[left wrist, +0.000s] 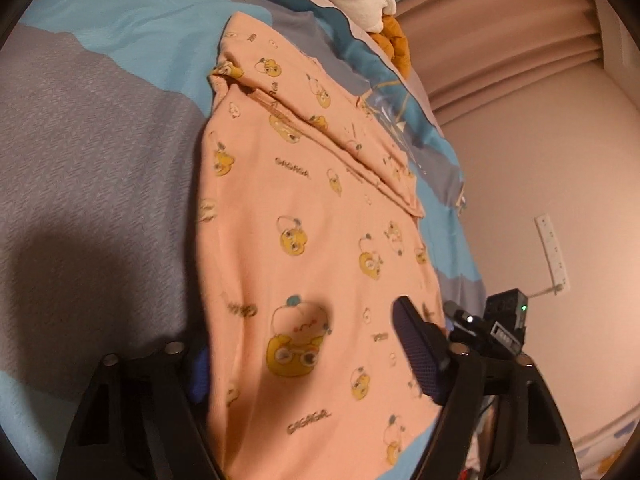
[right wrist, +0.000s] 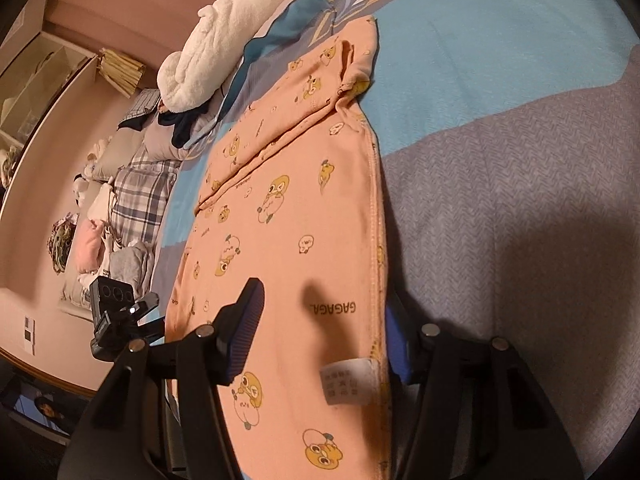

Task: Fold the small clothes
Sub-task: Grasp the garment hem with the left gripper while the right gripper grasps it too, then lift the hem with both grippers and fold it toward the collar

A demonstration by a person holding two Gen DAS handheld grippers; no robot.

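On the bed: pink shirt (left wrist: pixel 304 216) lies flat on the blue-grey cover (left wrist: pixel 100 128).
Feel: soft, light, floppy; it will sag.
Left gripper (left wrist: pixel 304 354): jaws apart, one each side of the near edge, not pinching yet.
Right gripper (right wrist: pixel 320 334): same, apart around the edge by the white tag (right wrist: pixel 347 381).
Where to grab: both near corners.
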